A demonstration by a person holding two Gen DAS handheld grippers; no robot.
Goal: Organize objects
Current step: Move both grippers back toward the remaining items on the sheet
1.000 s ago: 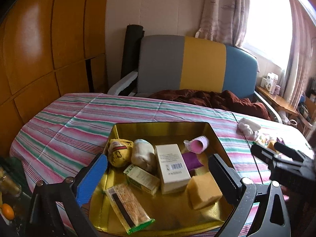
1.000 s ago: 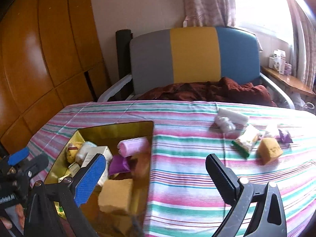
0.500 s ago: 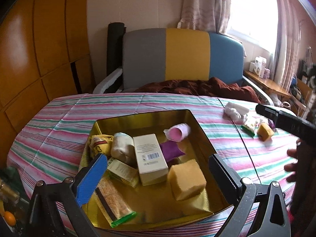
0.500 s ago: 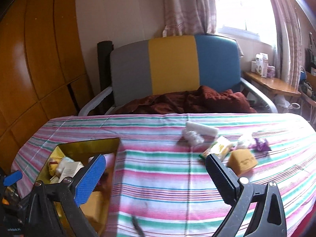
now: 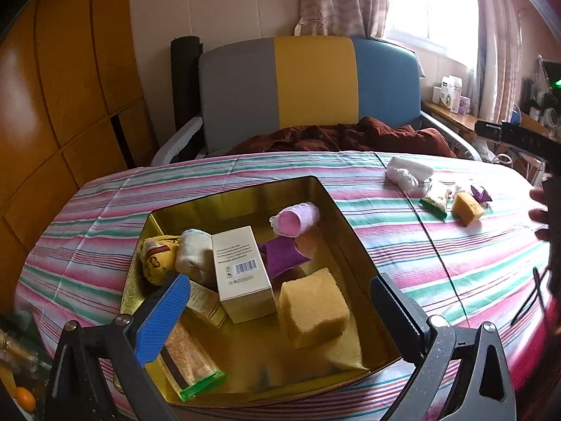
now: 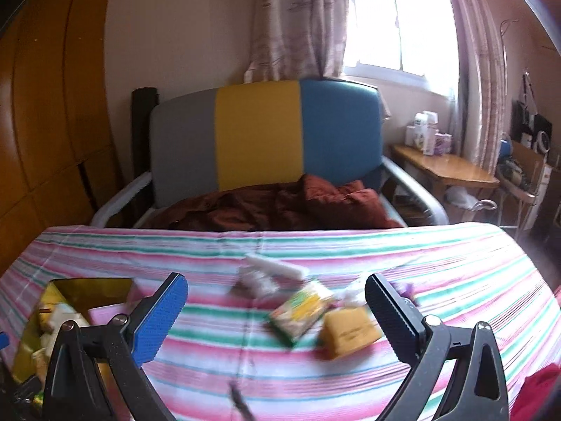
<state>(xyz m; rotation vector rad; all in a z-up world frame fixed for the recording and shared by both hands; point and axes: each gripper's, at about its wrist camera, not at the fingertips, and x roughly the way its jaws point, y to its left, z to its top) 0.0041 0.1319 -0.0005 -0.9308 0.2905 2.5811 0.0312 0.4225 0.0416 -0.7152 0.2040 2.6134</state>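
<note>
A gold tin box (image 5: pixel 354 242) on the striped tablecloth holds a yellow sponge (image 5: pixel 313 307), a cream carton (image 5: pixel 242 269), a pink roll (image 5: pixel 295 218), a purple wrapper (image 5: pixel 280 255), socks and snack packs. My left gripper (image 5: pixel 280 319) hovers open over the box's near side, empty. My right gripper (image 6: pixel 277 312) is open and empty above the loose items: a yellow sponge (image 6: pixel 349 331), a green snack packet (image 6: pixel 301 310), a white rolled cloth (image 6: pixel 277 268) and a purple wrapper (image 5: pixel 480 193). The gold box (image 6: pixel 91 286) shows at that view's lower left.
A grey, yellow and blue chair (image 6: pixel 263 140) with a dark red blanket (image 6: pixel 280 210) stands behind the table. Wooden panels (image 5: pixel 52 105) line the left wall. A side table (image 6: pixel 441 168) with small boxes sits by the window at right. A hand (image 5: pixel 541 214) shows at the right edge.
Both views have swung rightward. My right gripper has travelled from beside the gold box toward the loose items on the right of the table. My left gripper stays over the box, slightly higher.
</note>
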